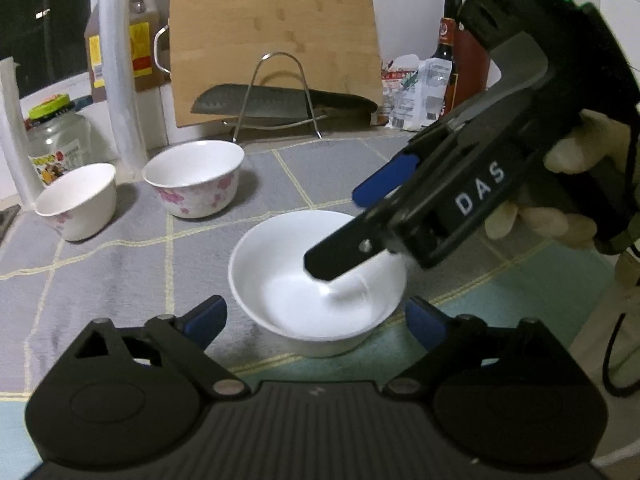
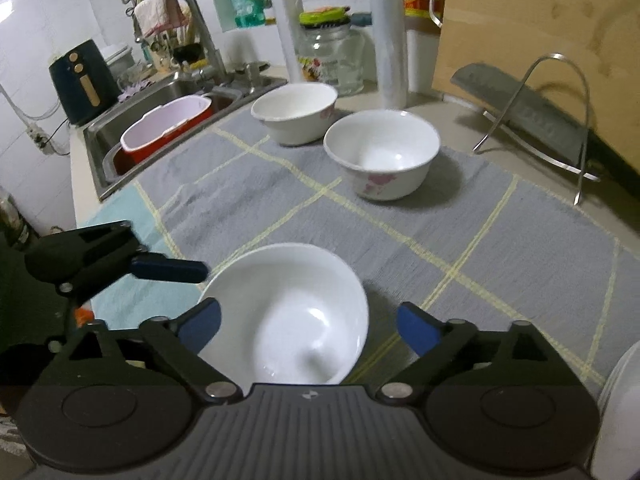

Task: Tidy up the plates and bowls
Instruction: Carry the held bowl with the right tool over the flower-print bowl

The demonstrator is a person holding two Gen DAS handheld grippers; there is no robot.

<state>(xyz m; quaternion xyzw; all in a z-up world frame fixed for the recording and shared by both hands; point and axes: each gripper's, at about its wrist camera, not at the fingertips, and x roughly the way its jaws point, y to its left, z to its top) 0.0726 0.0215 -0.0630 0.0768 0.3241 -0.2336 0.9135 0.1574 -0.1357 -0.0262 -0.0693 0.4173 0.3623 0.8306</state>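
Left wrist view: the left gripper [image 1: 316, 320] stands wide, its blue-tipped fingers [image 1: 206, 316] flanking the plain white bowl [image 1: 316, 280] without touching it. The bowl sits on the grey checked cloth [image 1: 120, 248] near centre. From 2 o'clock the right gripper [image 1: 356, 232] reaches in, one black finger over the bowl's hollow — jaws spread, nothing pinched. At 10 o'clock two flowered bowls [image 1: 194, 176] stand side by side.

Right wrist view: the right gripper [image 2: 308, 328] gapes wide around the white bowl [image 2: 288, 312] at 6 o'clock, pads clear of its rim. The left gripper [image 2: 172, 270] juts in from 9 o'clock — beside the bowl. Two flowered bowls [image 2: 382, 154] sit toward 12 o'clock, near the sink [image 2: 104, 148].
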